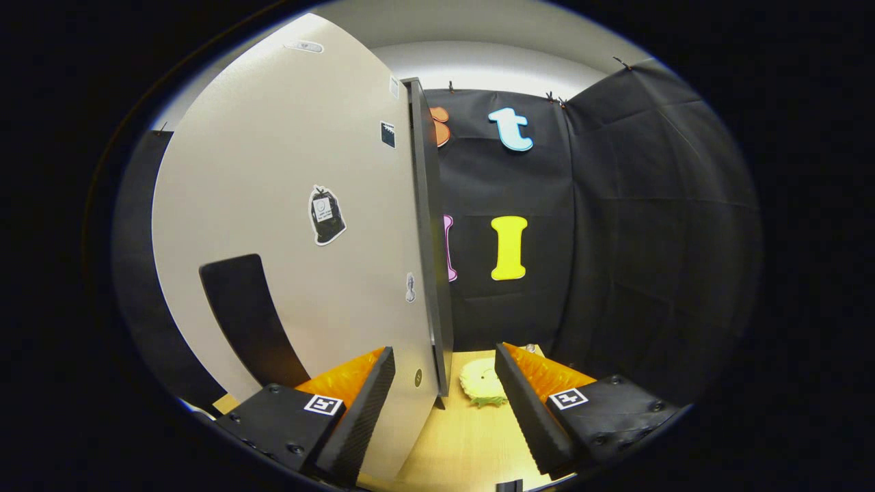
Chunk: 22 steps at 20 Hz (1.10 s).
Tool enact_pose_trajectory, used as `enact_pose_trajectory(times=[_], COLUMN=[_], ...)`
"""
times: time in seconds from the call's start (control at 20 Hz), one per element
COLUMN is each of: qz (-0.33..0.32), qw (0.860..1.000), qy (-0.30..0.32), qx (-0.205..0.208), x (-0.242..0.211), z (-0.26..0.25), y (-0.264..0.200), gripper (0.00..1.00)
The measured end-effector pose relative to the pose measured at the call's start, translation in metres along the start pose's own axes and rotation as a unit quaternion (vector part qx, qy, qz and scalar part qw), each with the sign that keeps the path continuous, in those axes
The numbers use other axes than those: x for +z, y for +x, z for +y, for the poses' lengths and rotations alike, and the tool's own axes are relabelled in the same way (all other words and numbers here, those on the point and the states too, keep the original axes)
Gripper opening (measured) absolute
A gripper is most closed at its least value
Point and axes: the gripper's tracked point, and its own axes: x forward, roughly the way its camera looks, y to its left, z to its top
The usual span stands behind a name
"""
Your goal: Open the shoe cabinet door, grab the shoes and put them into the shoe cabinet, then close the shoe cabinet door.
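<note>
While the hand-held gripper (444,403) stands wide open and holds nothing, the free edge of the door (427,273) lies between its fingers, nearer the left one; neither finger appears to press on it. Judged risk: closing off-centre would pinch only the thin edge, which could slip out or swing the door against the left finger. Just beyond, a pale ruffled object (482,384), unidentifiable, rests on the table (465,444); a swinging door could strike it.

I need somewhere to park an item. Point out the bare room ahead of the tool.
Bare wooden tabletop between the open tool's fingers, short of the pale round object. It is crowded around the cabinet door's edge, which stands between the fingers.
</note>
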Motion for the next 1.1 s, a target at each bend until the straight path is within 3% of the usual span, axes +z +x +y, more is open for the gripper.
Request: enact_pose_trajectory(times=[0.75,1.1], qz=[-0.012,-0.008], qw=[1.0,1.0], qy=[-0.001,-0.009], qx=[-0.022,0.019], x=[-0.008,-0.01], z=[0.102,0.15], y=[0.025,0.049], gripper=[0.94,0.94])
